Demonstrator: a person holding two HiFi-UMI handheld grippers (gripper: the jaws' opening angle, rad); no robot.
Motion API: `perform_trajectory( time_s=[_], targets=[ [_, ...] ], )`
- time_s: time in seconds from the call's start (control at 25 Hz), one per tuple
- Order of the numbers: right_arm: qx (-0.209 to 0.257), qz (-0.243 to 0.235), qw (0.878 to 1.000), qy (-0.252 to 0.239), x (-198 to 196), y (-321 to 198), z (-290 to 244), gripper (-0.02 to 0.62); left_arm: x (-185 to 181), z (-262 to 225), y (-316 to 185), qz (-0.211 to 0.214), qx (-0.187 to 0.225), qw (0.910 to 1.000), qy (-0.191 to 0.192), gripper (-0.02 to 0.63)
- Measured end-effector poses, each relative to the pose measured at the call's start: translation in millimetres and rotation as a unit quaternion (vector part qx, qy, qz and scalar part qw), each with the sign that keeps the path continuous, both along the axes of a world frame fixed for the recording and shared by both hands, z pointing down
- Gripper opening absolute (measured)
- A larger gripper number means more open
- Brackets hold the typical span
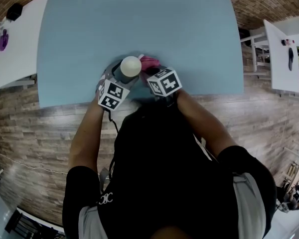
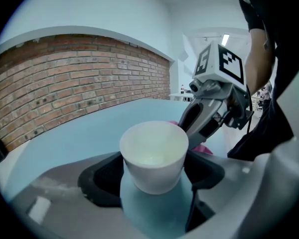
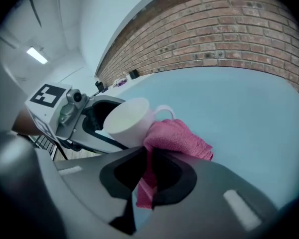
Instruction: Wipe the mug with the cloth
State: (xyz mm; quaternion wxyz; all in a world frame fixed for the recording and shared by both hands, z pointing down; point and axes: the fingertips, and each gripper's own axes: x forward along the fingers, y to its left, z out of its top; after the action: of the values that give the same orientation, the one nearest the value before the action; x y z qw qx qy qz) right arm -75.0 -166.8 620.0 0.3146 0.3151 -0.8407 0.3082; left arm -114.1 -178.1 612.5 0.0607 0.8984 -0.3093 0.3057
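Claws: my left claw [image 2: 153,185] clamps the white mug [image 2: 153,153]; my right claw [image 3: 148,176] pinches the pink cloth [image 3: 178,139].
Mug inside: looks empty to me.
Cloth: pressed against the mug's side, beside the handle.
Table [image 1: 139,29]: light blue; mug near its front edge.

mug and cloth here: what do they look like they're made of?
The mug is likely glazed ceramic: it is white, smooth and faintly glossy, with a thick rim, though hard plastic can't be ruled out. The cloth looks like pink terry or microfibre, going by its fuzzy matte nap and soft folds. The fibre itself can't be told.
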Motion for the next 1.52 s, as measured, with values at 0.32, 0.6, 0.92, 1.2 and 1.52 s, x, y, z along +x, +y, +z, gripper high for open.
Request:
perform_trajectory(
  time_s=[0.32,0.6,0.92,1.2,1.52],
  targets=[
    [0.013,-0.095,0.995,-0.027,-16,31,-29,0.046,1,1,-1,-0.006,-0.003,1.0,-0.005,0.403],
    [-0.008,-0.09,0.996,0.006,-9,18,-3,0.046,0,1,-2,-0.007,-0.005,1.0,-0.001,0.403],
    [0.053,-0.145,0.988,-0.005,-14,22,-27,0.046,-1,1,-2,-0.002,-0.005,1.0,0.001,0.402],
    [0.009,-0.156,0.987,0.039,-7,8,11,0.046,-2,3,-2,-0.005,-0.007,1.0,0.001,0.402],
    [0.053,-0.134,0.989,0.024,-8,7,-3,0.046,-5,7,-4,-0.015,-0.013,0.9998,-0.005,0.402]
  ],
)
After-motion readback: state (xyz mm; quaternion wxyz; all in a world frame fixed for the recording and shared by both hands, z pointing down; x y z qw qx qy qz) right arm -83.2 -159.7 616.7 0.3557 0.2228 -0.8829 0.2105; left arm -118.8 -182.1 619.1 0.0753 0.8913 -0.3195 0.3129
